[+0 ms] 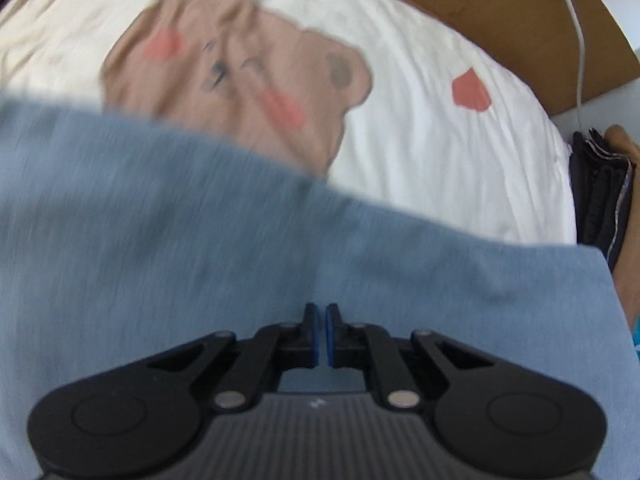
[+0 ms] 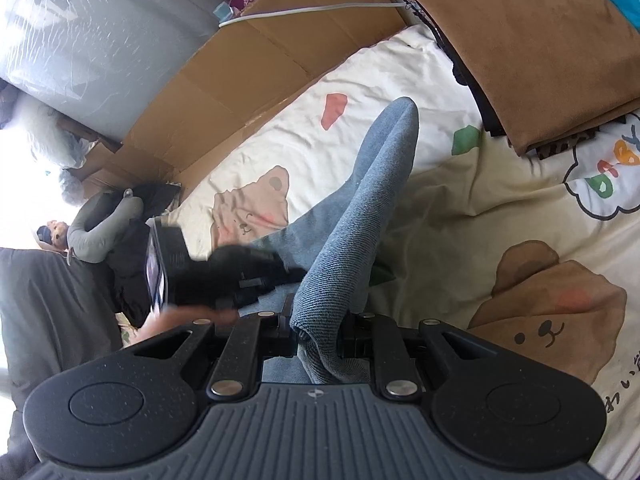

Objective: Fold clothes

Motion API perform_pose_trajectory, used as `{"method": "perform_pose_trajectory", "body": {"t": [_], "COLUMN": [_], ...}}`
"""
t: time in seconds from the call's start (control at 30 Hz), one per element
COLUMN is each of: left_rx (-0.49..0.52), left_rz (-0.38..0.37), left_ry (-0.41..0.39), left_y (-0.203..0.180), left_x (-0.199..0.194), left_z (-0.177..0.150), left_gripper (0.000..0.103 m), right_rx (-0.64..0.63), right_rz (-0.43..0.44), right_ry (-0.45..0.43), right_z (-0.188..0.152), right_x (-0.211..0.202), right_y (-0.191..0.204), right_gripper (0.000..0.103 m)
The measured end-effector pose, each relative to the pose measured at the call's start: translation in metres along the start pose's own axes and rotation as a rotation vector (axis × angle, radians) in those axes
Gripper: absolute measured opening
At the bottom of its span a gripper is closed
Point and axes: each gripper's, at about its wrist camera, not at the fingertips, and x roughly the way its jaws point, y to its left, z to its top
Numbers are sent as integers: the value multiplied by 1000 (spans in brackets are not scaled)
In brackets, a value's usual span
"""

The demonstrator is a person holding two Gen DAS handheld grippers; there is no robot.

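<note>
Left gripper (image 1: pixel 320 332): black linkage, blue pads, silver rivets.

Open bedsheet (image 2: pixel 460 208) at centre right of the right wrist view. Blocked at upper right by stacked folded clothes (image 2: pixel 532 48), at upper left by cardboard (image 2: pixel 248 72), at left by the left gripper (image 2: pixel 240 276).

Flattened cardboard (image 2: pixel 256 68) and a white cable (image 2: pixel 312 10) border the bear-print sheet (image 2: pixel 460 208).

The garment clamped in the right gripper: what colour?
Blue-grey garment, denim-like weave, clearest in the right wrist view.
</note>
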Motion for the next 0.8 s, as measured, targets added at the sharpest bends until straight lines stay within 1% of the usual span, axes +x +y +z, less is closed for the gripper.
{"method": "perform_pose_trajectory", "body": {"t": [0.1, 0.2, 0.27, 0.37, 0.5, 0.63, 0.77, 0.8], "left_rx": [-1, -5, -36, -78, -86, -54, 55, 50], "left_rz": [12, 21, 8, -13, -11, -5, 66, 68], "left_ry": [3, 7, 14, 21, 31, 49, 23, 23], "left_y": [8, 16, 23, 33, 39, 40, 35, 37], "left_x": [-6, -12, -17, -24, -31, -36, -49, -53], "left_z": [-23, -46, -57, -73, -92, -105, -110, -110], "left_gripper": [3, 3, 3, 3, 3, 3, 3, 3], "right_rx": [-25, -44, -40, -93, -133, -166, -188, -191], "right_rz": [12, 17, 31, 35, 33, 28, 26, 26], "right_ry": [-5, -10, -14, -22, -21, -26, -33, -35], "right_z": [0, -4, -8, -12, -14, -19, -22, -22], "right_x": [1, -1, -4, -7, -9, -11, -12, -13], "right_y": [1, -1, -3, 2, 9, 15, 20, 22], "right_gripper": [16, 16, 16, 16, 16, 16, 16, 16]}}
